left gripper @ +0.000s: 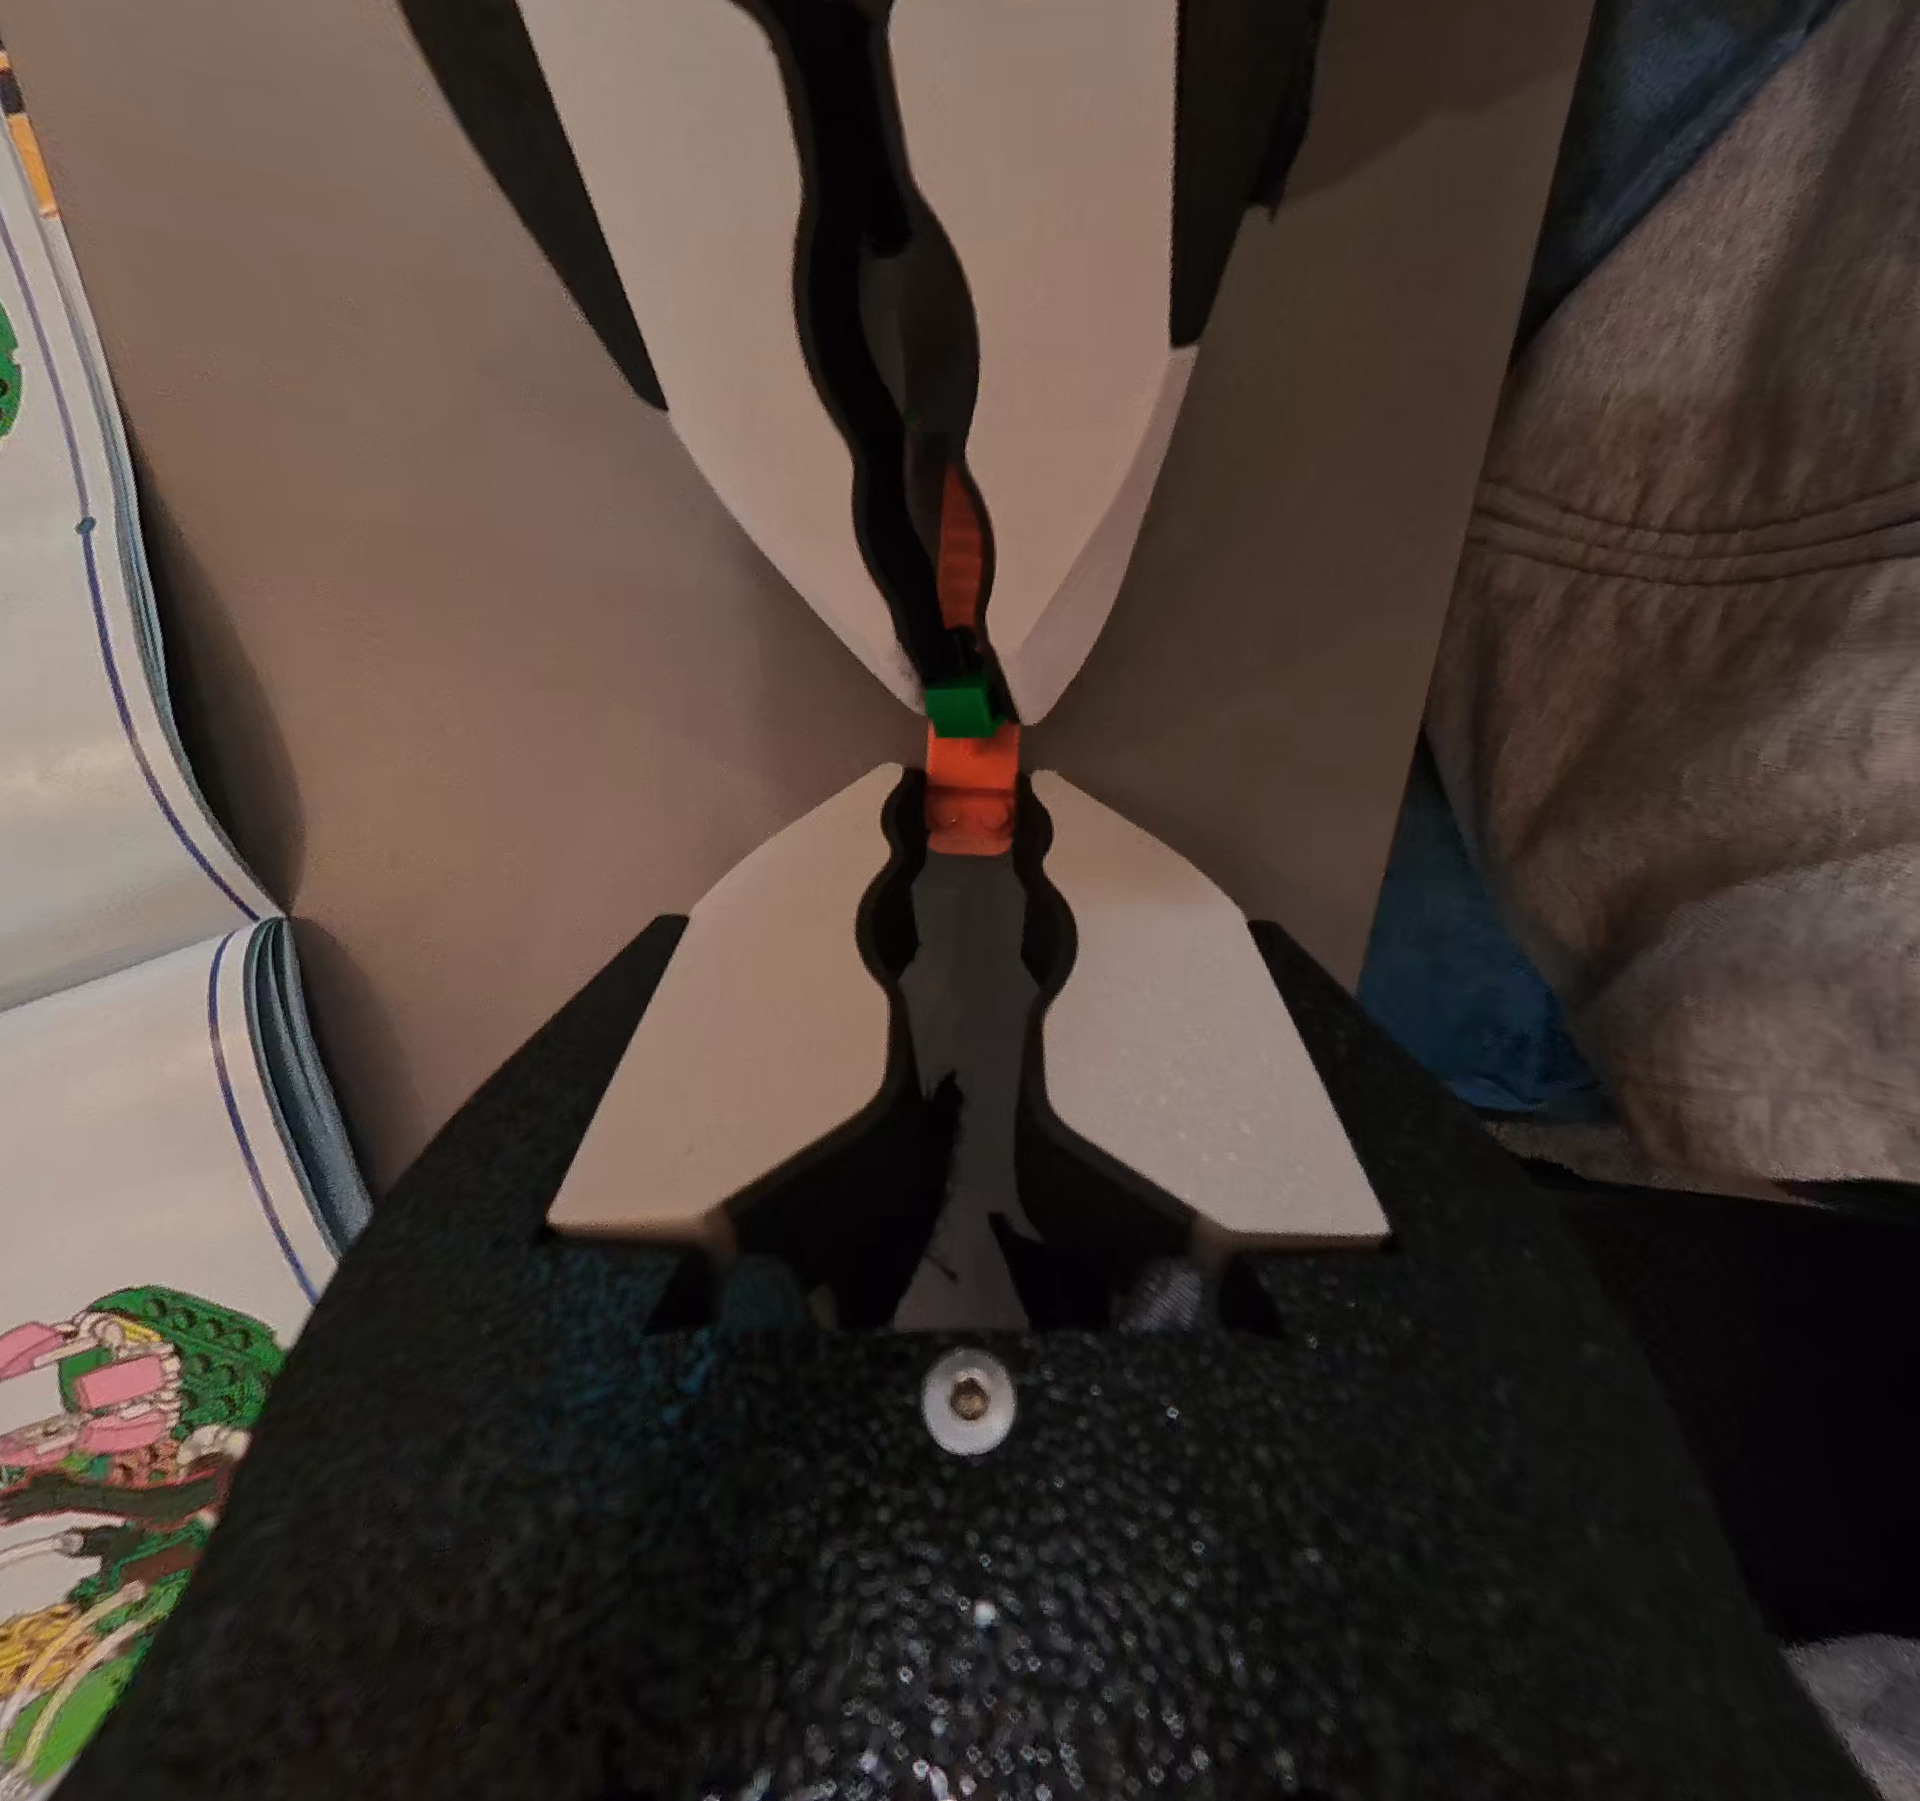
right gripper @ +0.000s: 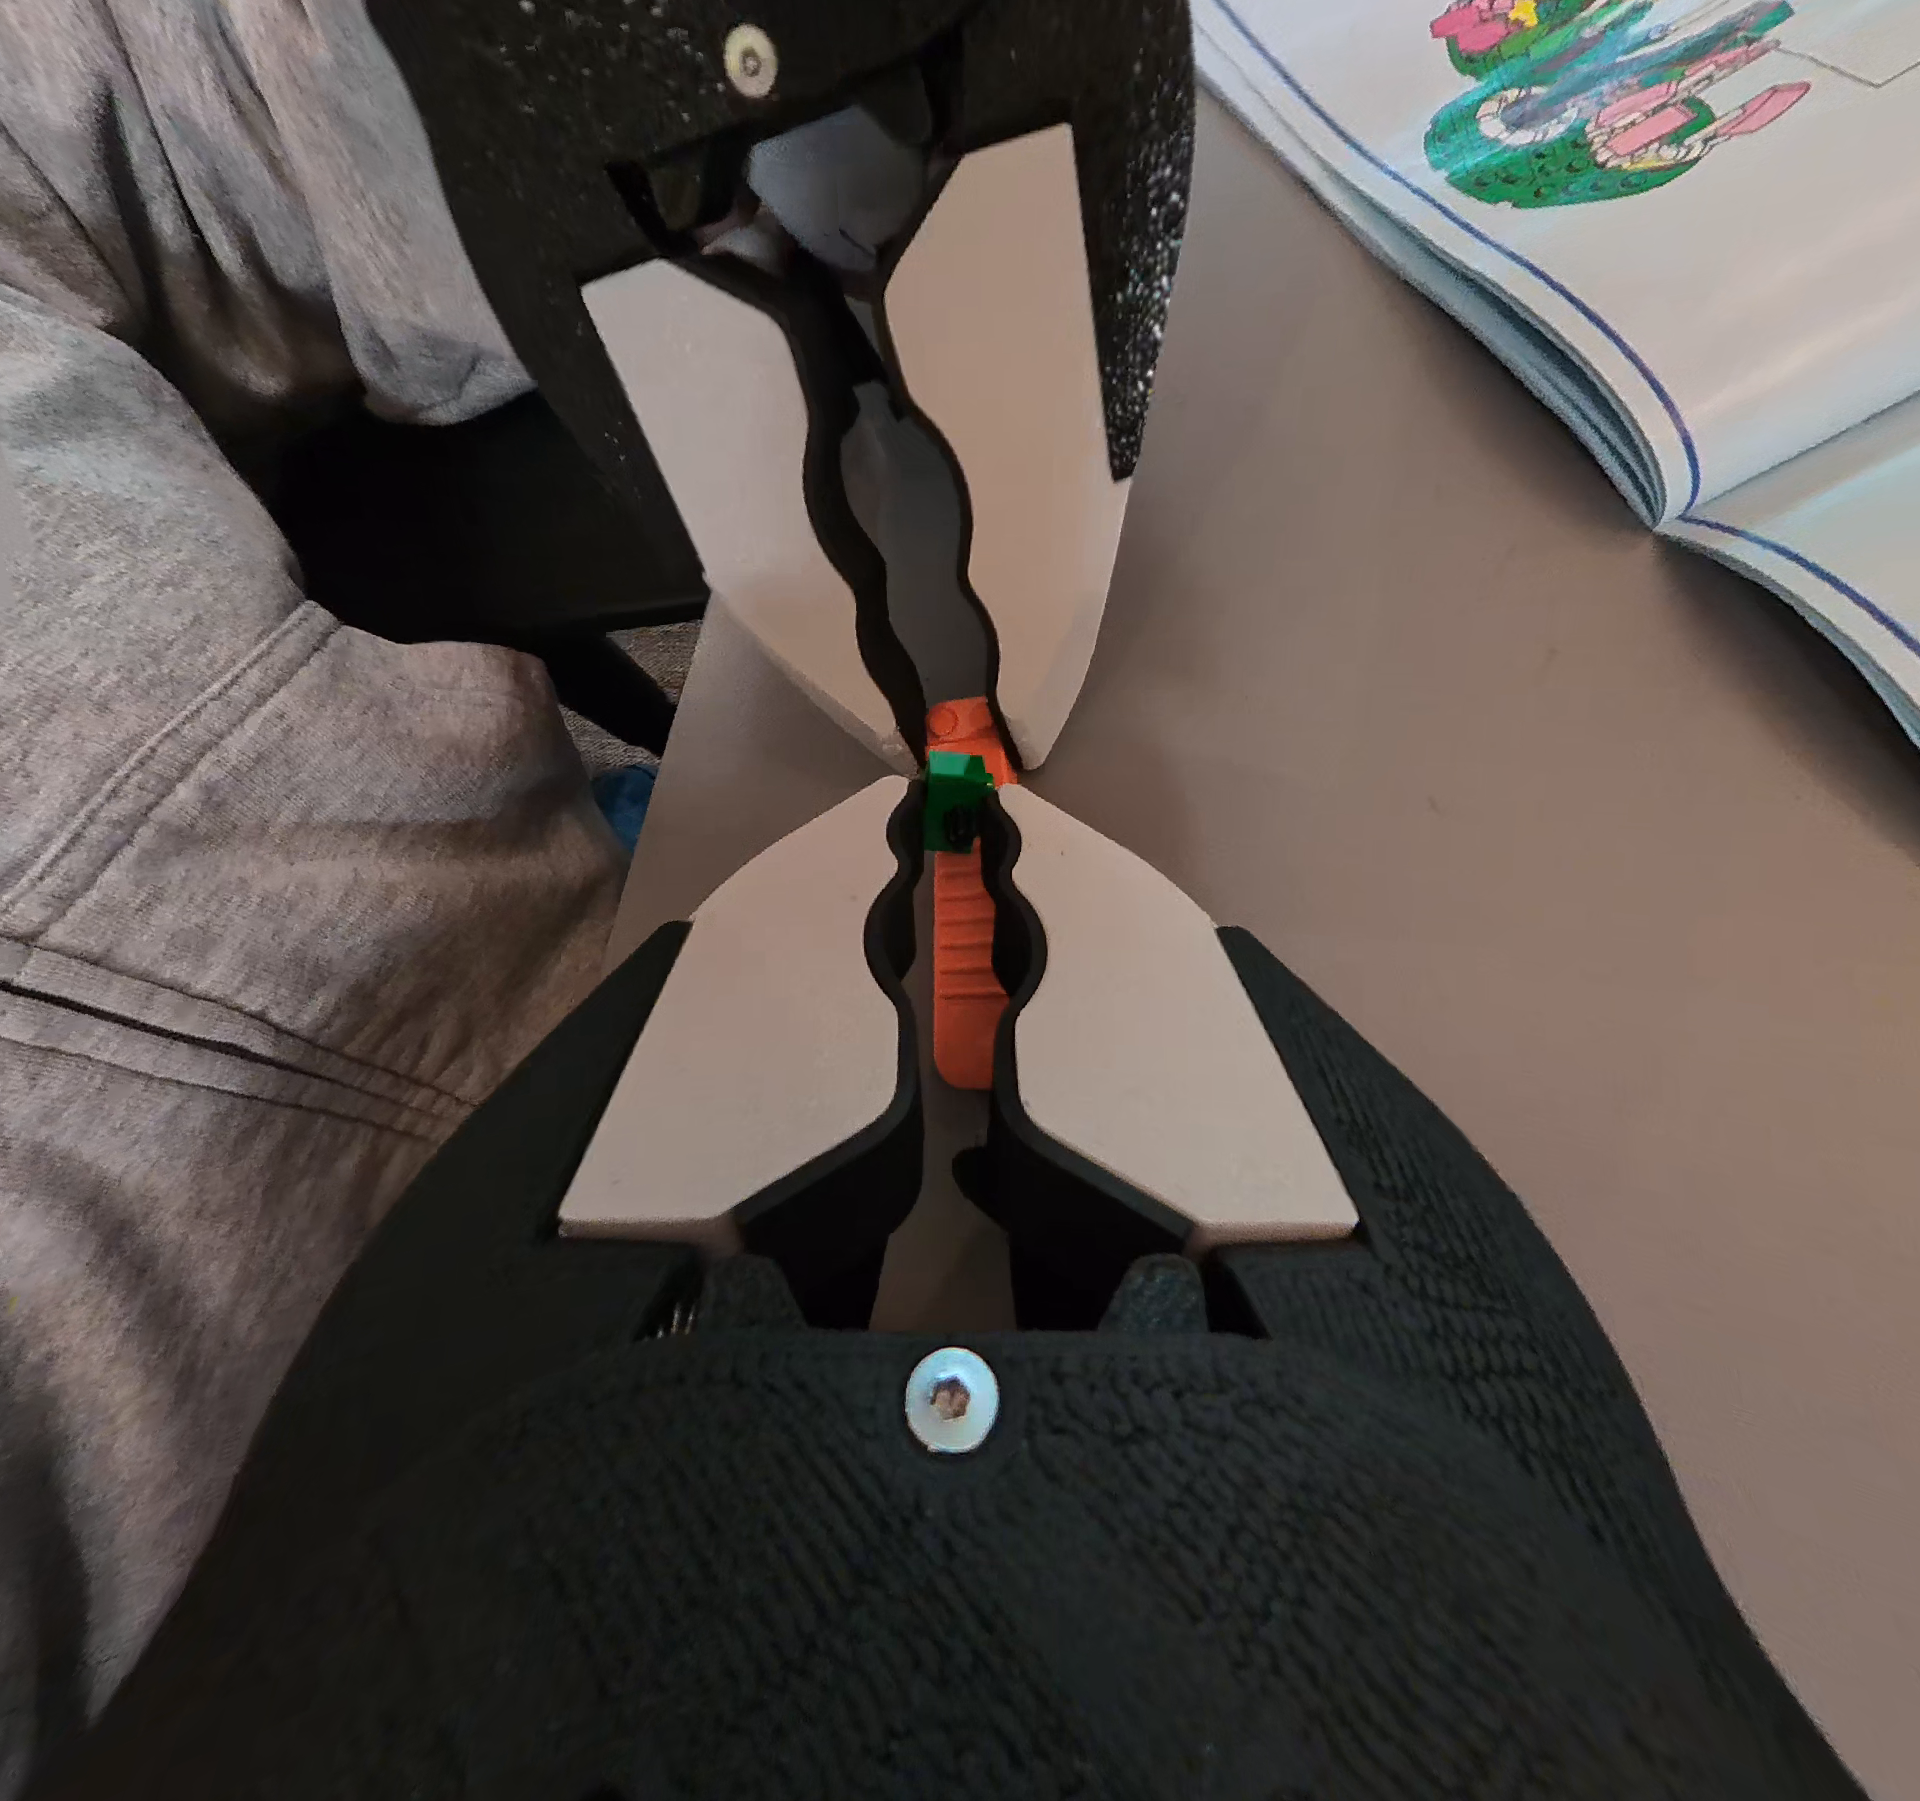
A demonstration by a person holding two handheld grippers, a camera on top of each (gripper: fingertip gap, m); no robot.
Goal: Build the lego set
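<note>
Tip to tip, the two grippers meet above the grey tabletop (right gripper: 1351, 920). The left gripper (left gripper: 971, 806) has its jaws clamped on a small orange studded brick (left gripper: 968, 785), studs facing its own camera. Opposite, the right gripper (right gripper: 961, 821) has its jaws closed on a long ribbed orange piece (right gripper: 961, 982) carrying a small green brick (right gripper: 954, 801) at its front end. Green brick and orange brick are touching right at the meeting point; whether they are pressed fully home I cannot tell.

This looks like the joining step, mid-air. Next move calls for a straight, squared-up push, both grips firm so neither piece twists out.

The instruction booklet (right gripper: 1621, 224) lies open on the tabletop, and a person's grey sweatshirt (right gripper: 208, 660) fills the side.
</note>
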